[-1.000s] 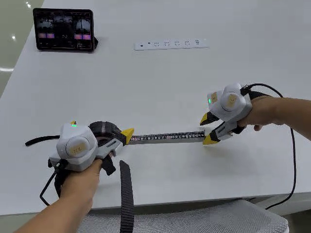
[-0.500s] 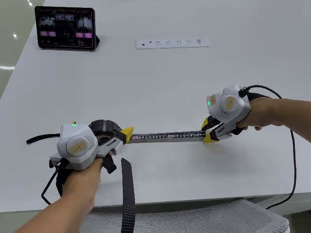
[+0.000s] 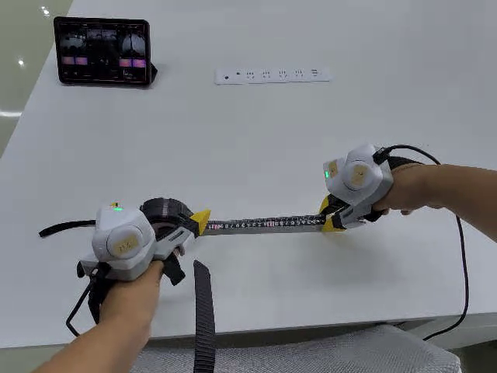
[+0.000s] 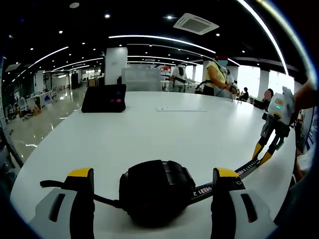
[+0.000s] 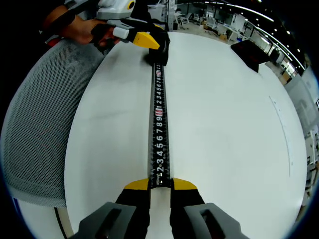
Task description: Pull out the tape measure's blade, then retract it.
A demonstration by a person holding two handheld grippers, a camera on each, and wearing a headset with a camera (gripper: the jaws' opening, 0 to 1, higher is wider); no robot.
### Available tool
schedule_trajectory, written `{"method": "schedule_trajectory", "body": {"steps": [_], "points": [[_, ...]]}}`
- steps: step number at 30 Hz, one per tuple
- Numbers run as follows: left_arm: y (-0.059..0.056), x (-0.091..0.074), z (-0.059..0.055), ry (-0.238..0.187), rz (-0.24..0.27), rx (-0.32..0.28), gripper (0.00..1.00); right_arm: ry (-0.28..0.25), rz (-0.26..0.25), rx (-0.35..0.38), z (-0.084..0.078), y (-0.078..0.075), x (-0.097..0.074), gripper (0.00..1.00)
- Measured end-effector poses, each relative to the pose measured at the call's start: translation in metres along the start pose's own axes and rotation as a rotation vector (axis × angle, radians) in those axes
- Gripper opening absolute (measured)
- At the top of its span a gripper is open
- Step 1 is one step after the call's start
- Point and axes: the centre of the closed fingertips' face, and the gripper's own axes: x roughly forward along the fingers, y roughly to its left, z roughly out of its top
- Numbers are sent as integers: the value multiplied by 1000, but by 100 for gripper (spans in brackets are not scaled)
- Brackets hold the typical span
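Observation:
The black tape measure case (image 3: 166, 210) lies near the table's front left, and its blade (image 3: 264, 224) runs rightwards across the white table (image 3: 256, 140). My left gripper (image 3: 159, 213) stands open, one jaw on each side of the case (image 4: 157, 191) with a gap on both sides. My right gripper (image 3: 329, 219) is shut on the blade's free end. In the right gripper view the numbered blade (image 5: 159, 124) stretches straight from the right gripper (image 5: 160, 184) to the case (image 5: 160, 50). The right gripper (image 4: 266, 149) also shows in the left gripper view, holding the blade's far end.
A tablet (image 3: 102, 50) stands at the far left and a white power strip (image 3: 272, 74) lies at the far middle. A black strap (image 3: 203, 311) hangs over the front edge, above a mesh chair (image 3: 326, 350). A cable (image 3: 460, 256) trails from my right hand.
The right gripper's jaws, spread at the blade's end a second ago, have shut on it. The left gripper and the case stay put.

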Motion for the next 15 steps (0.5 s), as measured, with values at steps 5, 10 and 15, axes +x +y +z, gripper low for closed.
{"method": "schedule_trajectory", "body": {"steps": [5,10,15], "points": [[0,3,-2,-3,-2,8,91,2,5,24,-1,-2,2,10],[-2,6,-6,6,-5,-4,88,-10,-4,59,-2,-3,3,10],[-3,10,-10,15,-13,-9,82,5,-7,72,-2,-3,4,10]]}}
